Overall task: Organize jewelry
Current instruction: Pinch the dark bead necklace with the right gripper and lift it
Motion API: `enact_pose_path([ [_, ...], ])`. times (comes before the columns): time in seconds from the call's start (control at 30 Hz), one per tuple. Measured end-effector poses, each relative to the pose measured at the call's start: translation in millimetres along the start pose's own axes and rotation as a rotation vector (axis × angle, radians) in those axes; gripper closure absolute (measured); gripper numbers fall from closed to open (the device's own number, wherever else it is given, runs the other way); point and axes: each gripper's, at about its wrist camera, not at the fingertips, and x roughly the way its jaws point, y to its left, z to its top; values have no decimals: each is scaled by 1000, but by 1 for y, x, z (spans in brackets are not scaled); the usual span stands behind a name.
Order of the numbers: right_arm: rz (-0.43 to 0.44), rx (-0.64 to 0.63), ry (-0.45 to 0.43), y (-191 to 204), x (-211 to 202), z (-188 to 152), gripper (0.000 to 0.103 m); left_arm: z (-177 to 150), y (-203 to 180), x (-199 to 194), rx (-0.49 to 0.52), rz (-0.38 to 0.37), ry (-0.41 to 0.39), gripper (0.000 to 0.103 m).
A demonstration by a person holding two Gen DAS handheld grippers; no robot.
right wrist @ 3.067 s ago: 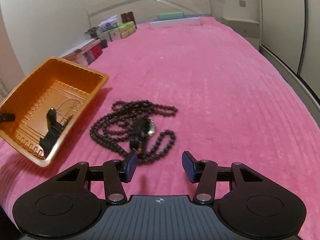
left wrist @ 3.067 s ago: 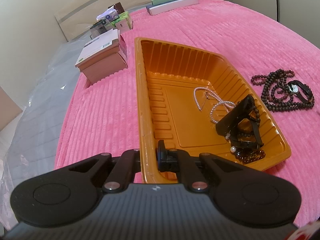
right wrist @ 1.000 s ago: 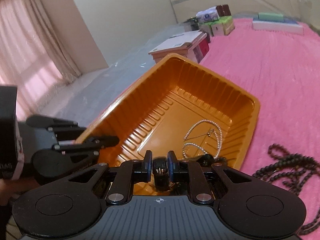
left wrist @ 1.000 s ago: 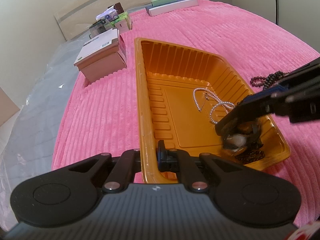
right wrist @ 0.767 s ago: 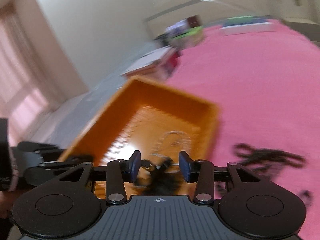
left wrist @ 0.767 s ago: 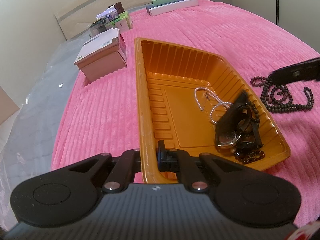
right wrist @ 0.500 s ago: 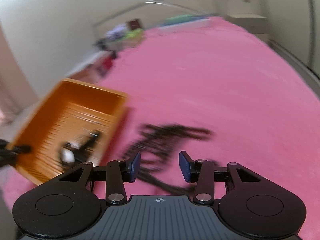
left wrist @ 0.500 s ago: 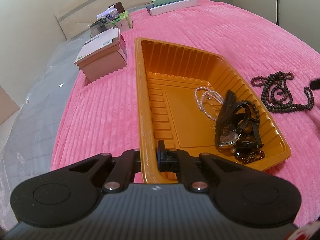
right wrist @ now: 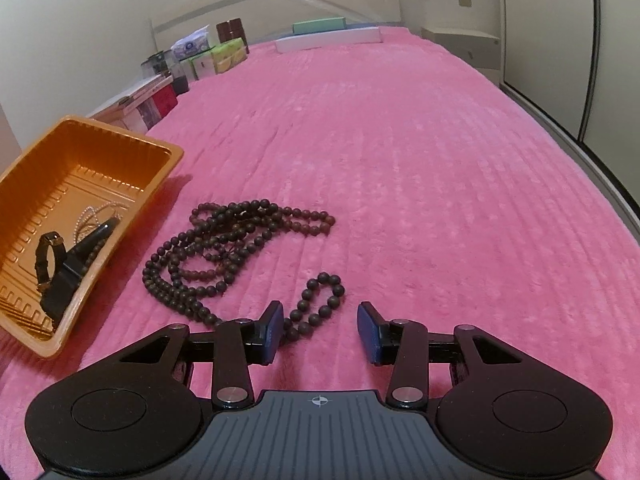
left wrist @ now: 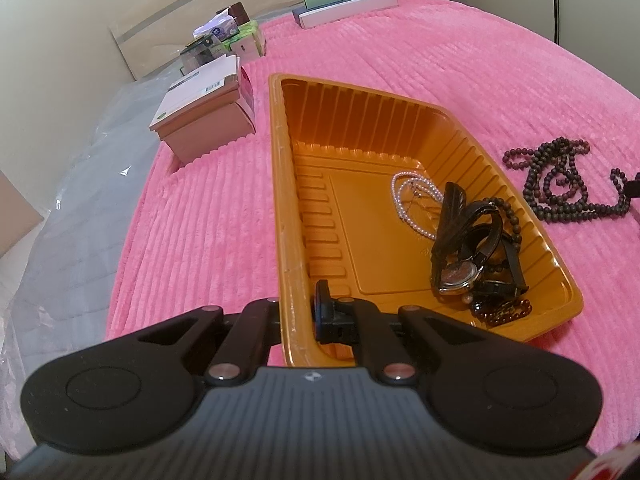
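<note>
1. The left gripper (left wrist: 298, 312) is showing a matte black body with two round discs, silver pivot screws and a ribbed grey centre plate carrying a small crosshair mark.
2. The right gripper (right wrist: 320, 330) is matching it, its fingers (right wrist: 370, 334) wearing dark blue pads.

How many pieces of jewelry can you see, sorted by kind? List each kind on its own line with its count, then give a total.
Wristwatch: 1, in the orange tray
Pearl strand: 1, in the tray
Dark bead strands in the tray: at least 1, tangled
Long dark bead necklace on the pink blanket: 1
Total: at least 4
</note>
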Motion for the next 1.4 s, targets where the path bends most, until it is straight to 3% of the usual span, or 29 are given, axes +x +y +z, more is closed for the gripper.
enact_pose_path([
  [0.07, -6, 12, 6, -1, 6, 2, 75, 0, 0, 0, 1, 2, 2, 100],
  [0.23, -15, 37, 12, -6, 16, 6, 78, 0, -1, 1, 4, 4, 5, 100],
  [0.33, -17, 29, 26, -3, 14, 10, 96, 0, -1, 1, 4, 4, 5, 100],
  [0.5, -9, -12, -8, 4, -11, 23, 96, 0, -1, 1, 4, 3, 3, 100],
  [1.03, 41, -392, -357, 71, -172, 133, 96, 0, 0, -1, 14, -9, -9, 99],
  [1.4, 8, -596, -501, 104, -224, 185, 96, 1, 0, -1, 14, -10, -10, 99],
])
